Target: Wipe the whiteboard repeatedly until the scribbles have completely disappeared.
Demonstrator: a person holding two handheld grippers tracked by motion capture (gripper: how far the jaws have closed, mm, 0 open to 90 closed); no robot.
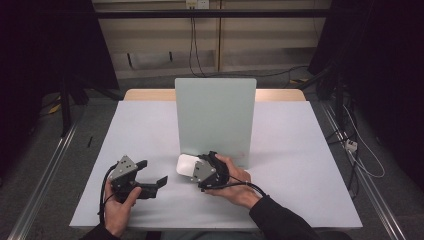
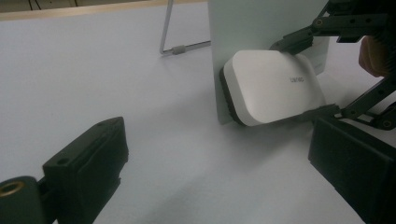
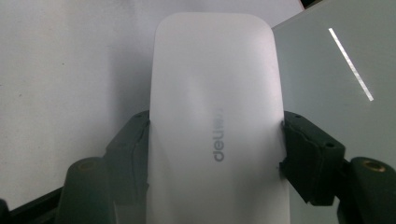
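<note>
- Tongs on the right [image 1: 196, 169] grip a white eraser [image 1: 186, 165] by its two long sides; in the right gripper view a black jaw presses on each edge of the eraser [image 3: 217, 116], with the grey "deli" lettering between them.
- Right hand [image 1: 235, 184] lies low over the worktop [image 1: 300, 165], forearm in a dark sleeve coming in from the lower right, wrist turned so the tongs point left toward the foot of the board.
- Eraser sits at the base of the upright pale green board [image 1: 216, 115], its dark underside set against the board's face and tilted, as the left gripper view shows [image 2: 273, 86]. Whether its lower corner touches the worktop cannot be told.
- Board stands near the middle of the worktop, held up by a thin wire stand [image 2: 175, 46] behind it.
- Left tongs [image 1: 156, 172] are spread wide and hold nothing; in their own view both black jaws stand well apart over bare worktop [image 2: 93, 84].
- Left hand [image 1: 119, 202] grasps its tool from below near the front edge, tongs angled right toward the eraser, near it but apart.
</note>
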